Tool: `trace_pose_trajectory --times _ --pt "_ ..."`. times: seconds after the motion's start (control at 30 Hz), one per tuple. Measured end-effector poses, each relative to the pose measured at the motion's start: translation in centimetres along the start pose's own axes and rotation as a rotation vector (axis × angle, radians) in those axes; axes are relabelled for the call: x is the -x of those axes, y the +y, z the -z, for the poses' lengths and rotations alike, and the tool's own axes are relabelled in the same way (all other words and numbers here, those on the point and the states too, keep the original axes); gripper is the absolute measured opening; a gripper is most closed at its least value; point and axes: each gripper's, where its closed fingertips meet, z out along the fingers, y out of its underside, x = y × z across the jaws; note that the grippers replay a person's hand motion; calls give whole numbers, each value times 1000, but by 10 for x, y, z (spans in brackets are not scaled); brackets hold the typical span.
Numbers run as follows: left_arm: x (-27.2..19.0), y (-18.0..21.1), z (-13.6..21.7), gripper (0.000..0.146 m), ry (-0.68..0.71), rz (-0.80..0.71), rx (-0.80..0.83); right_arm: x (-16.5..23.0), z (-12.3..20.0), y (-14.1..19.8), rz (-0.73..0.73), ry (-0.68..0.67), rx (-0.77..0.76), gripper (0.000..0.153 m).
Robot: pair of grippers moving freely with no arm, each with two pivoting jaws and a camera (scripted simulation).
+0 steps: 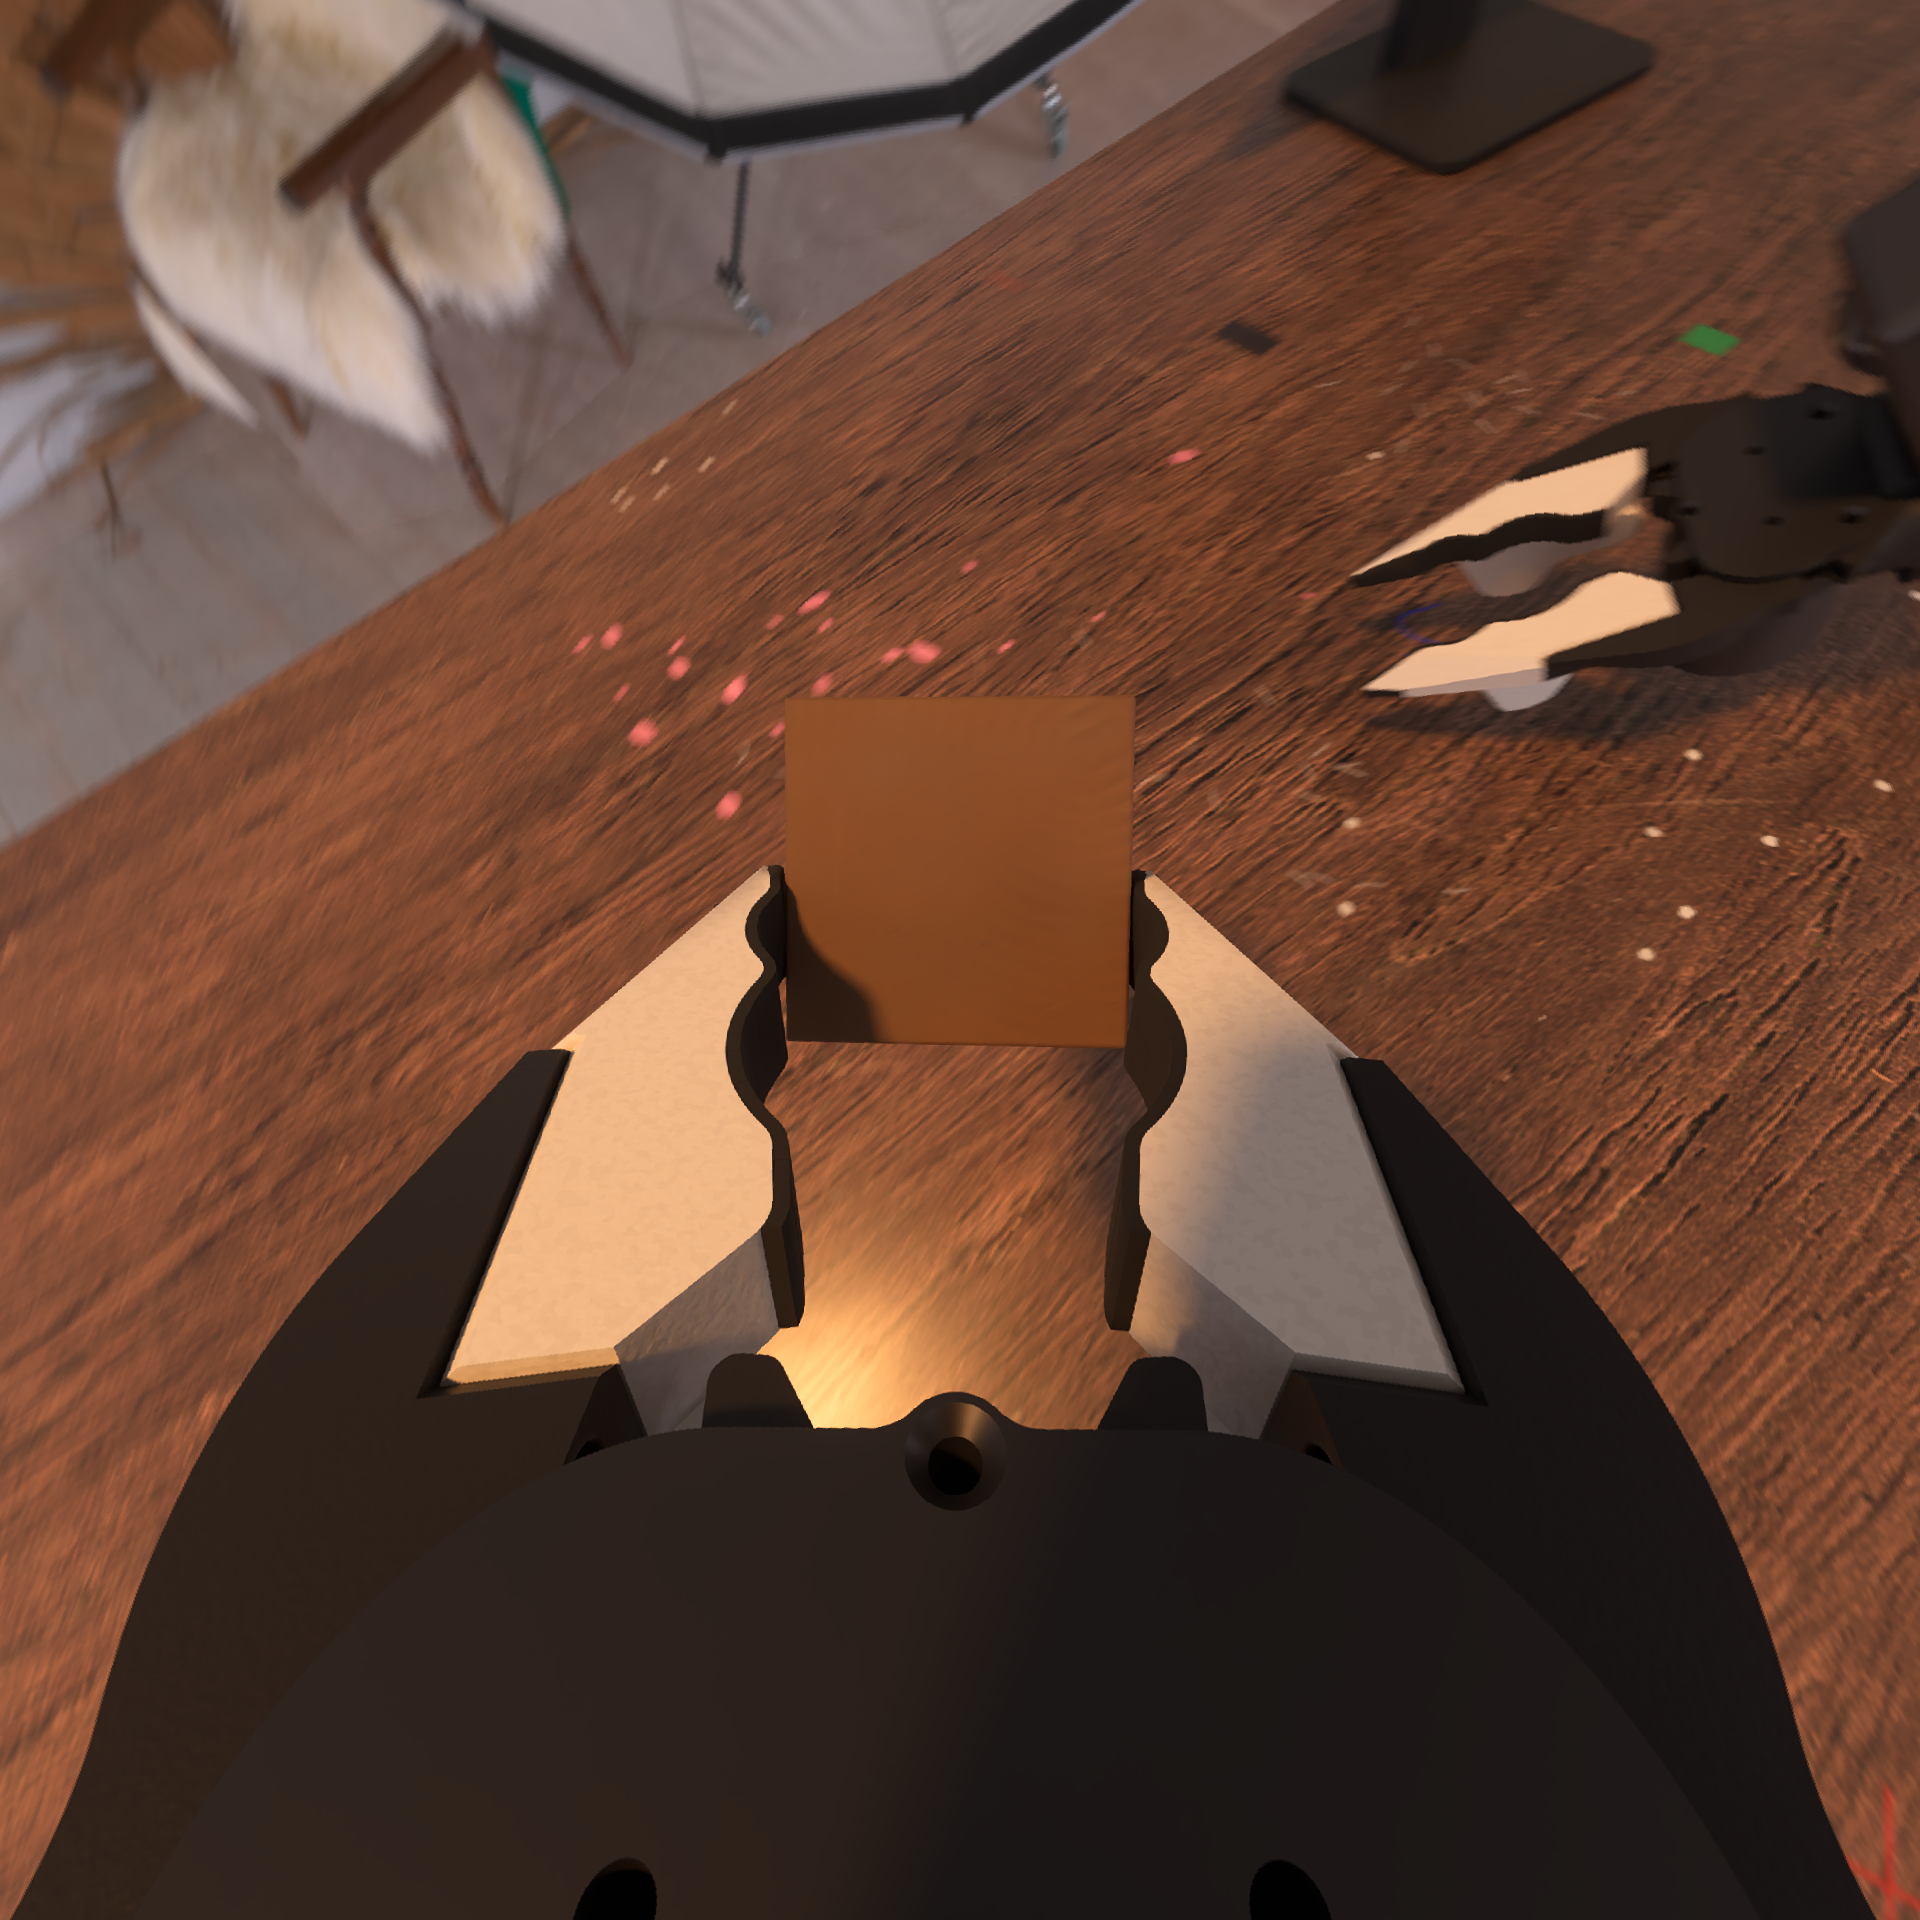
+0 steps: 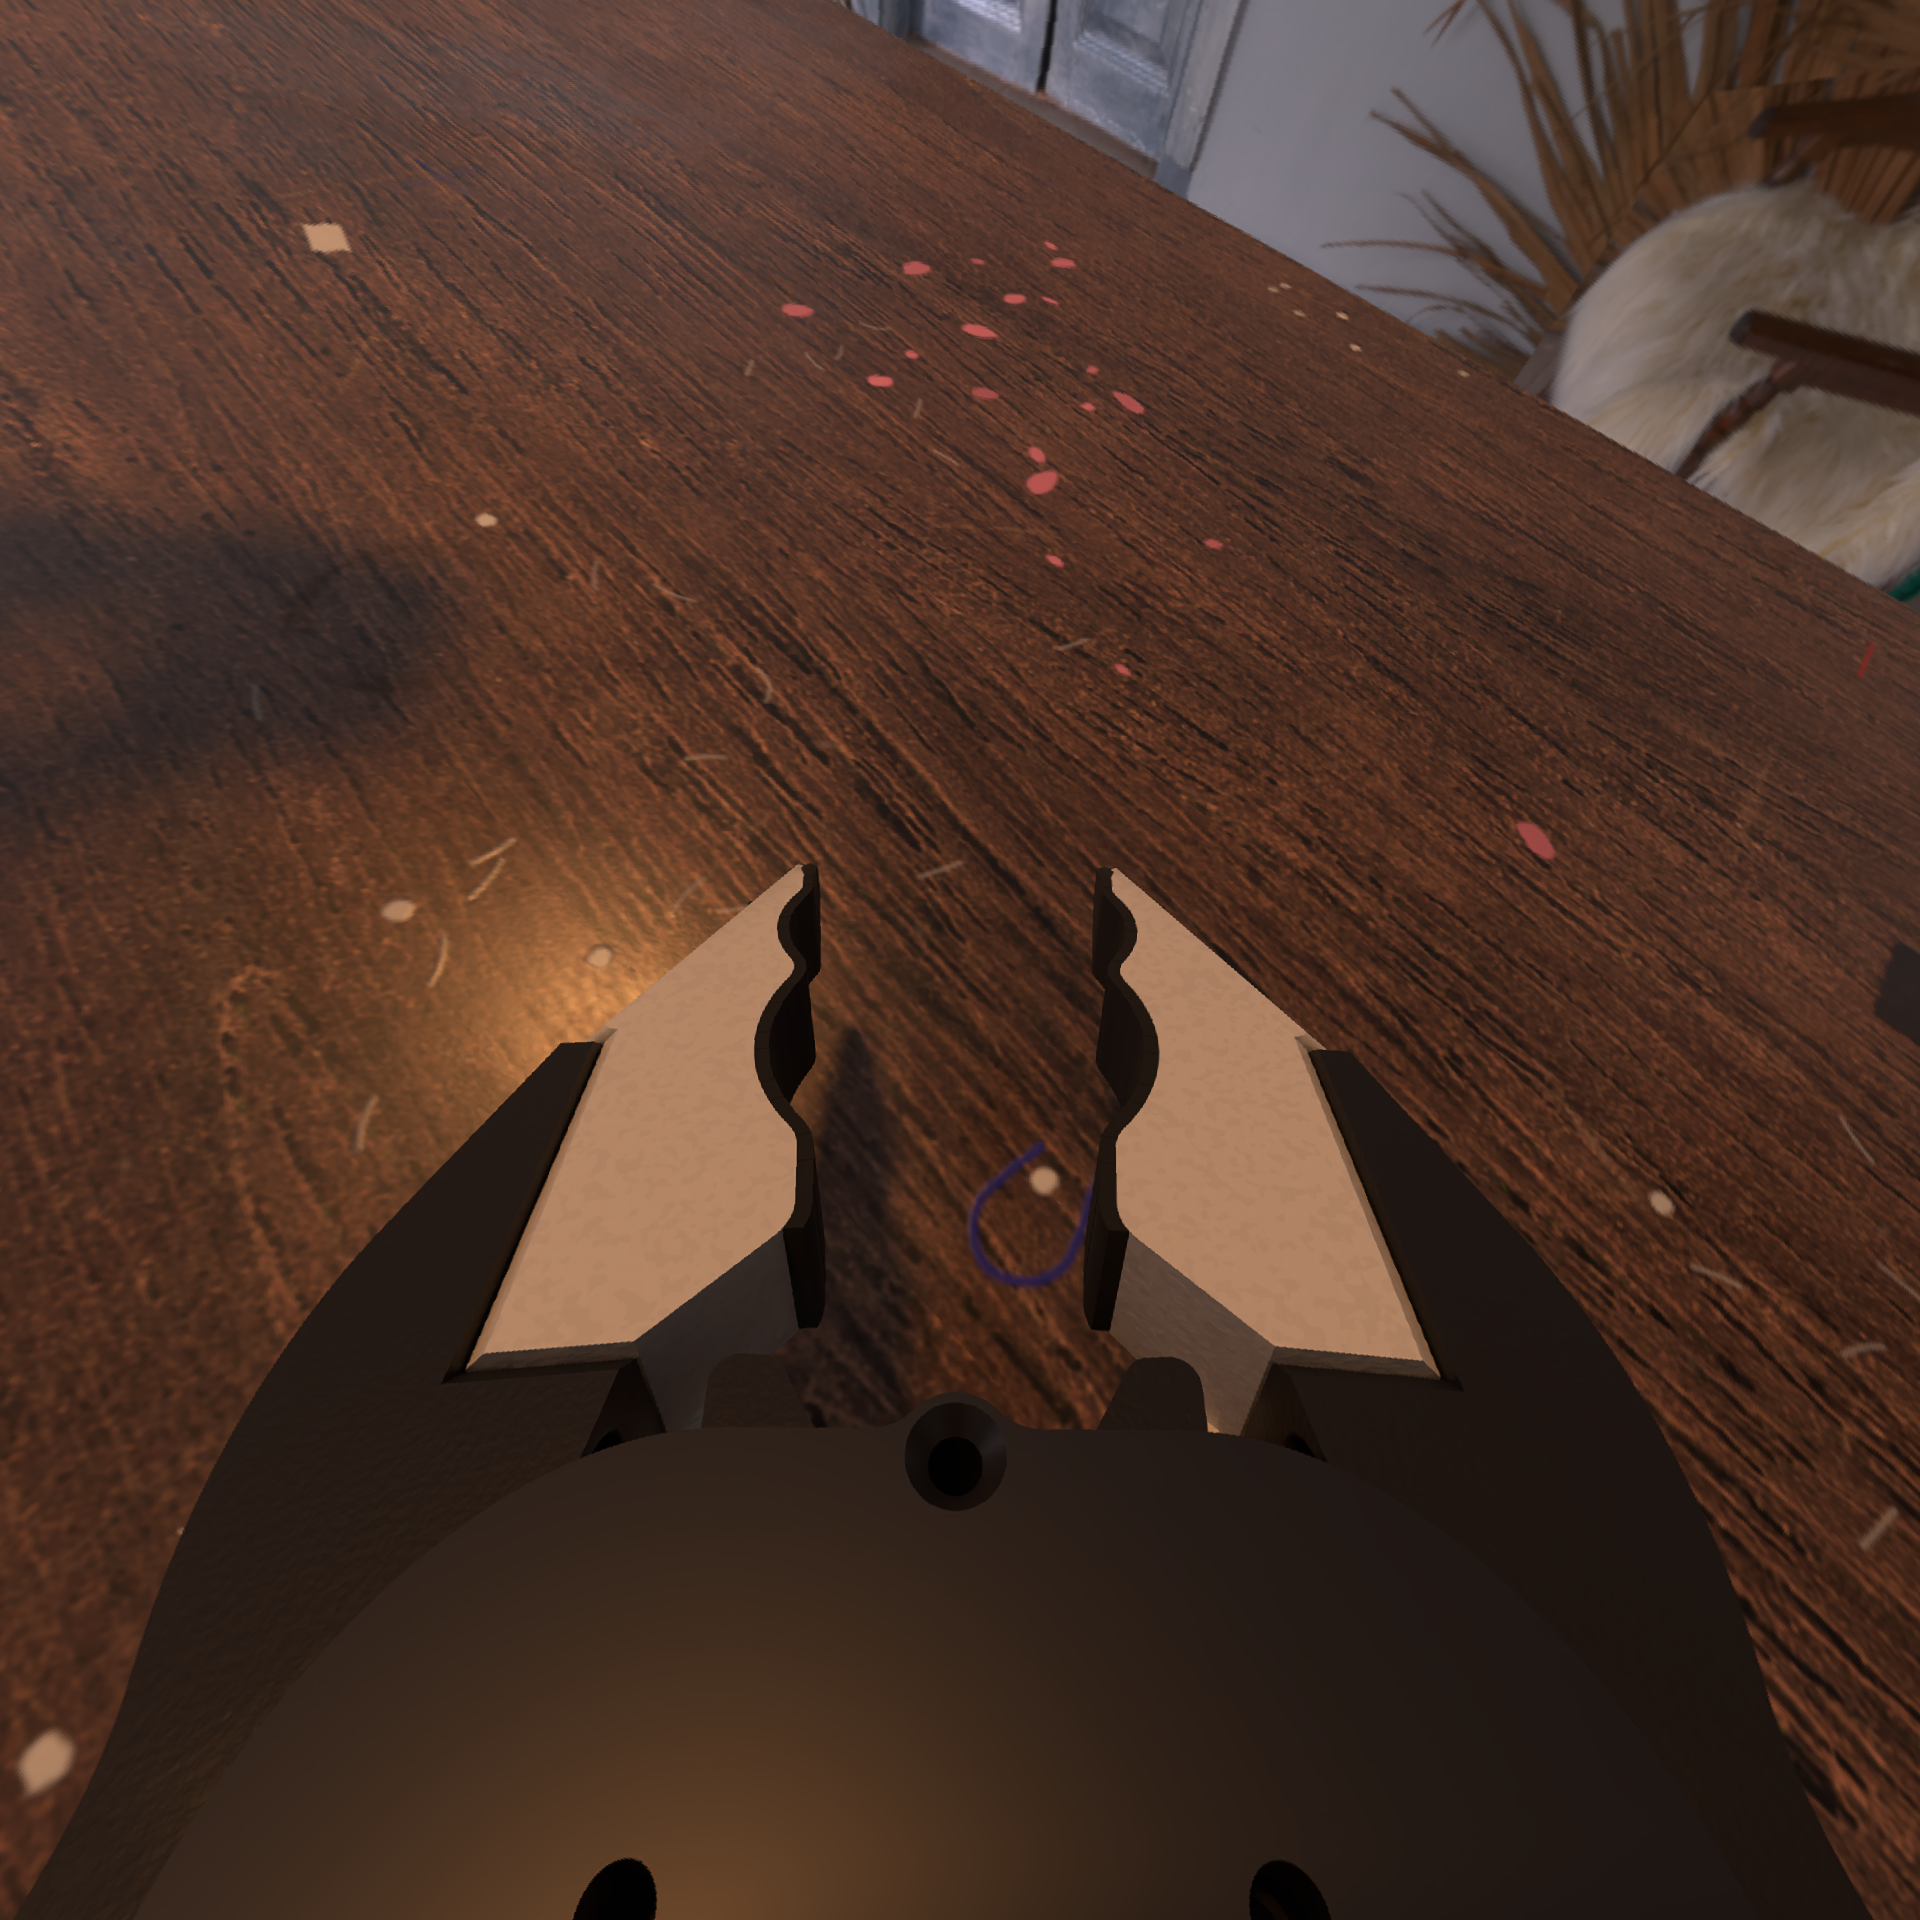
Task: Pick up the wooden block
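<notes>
The wooden block (image 1: 958,831) is a plain orange-brown cube, in the middle of the left wrist view. My left gripper (image 1: 956,883) is shut on it, one fingertip pressed against each side of its near half. Whether the block rests on the dark wooden table (image 1: 1351,1143) or hangs just above it I cannot tell. My right gripper (image 2: 956,883) is open and empty, tilted down over bare table. It also shows in the left wrist view (image 1: 1382,623), to the right of the block and well apart from it. The block is not in the right wrist view.
A black stand base (image 1: 1465,73) sits at the table's far end, and a dark object (image 1: 1886,270) at the right edge. The table's edge (image 1: 520,520) runs diagonally on the left, with a fur-covered chair (image 1: 332,229) beyond it. Pink specks (image 2: 977,332) dot the tabletop.
</notes>
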Motion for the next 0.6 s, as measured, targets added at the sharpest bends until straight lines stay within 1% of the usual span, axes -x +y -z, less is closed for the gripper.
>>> trace_pose_trajectory --times 0.07,0.13,0.2,0.33,0.5,0.53,0.6 --pt "-35 -13 -18 65 23 -67 -49 -5 1 4 -3 8 9 53" --pt "-64 -22 -33 65 87 -88 -113 -8 2 7 -2 9 18 53" --pt "-81 -26 -47 65 128 -108 -163 -10 2 9 -4 6 20 53" --pt "-91 -32 -70 65 140 -130 -252 -10 -1 12 -20 -19 43 53" --pt "-87 -38 -76 65 84 -132 -355 -8 -6 17 -24 -38 84 53" --pt "-88 -36 -77 65 94 -119 -372 -8 -6 17 -19 -35 89 54" --pt "-90 -27 -80 65 152 -86 -354 -8 -6 17 -7 -25 89 54"
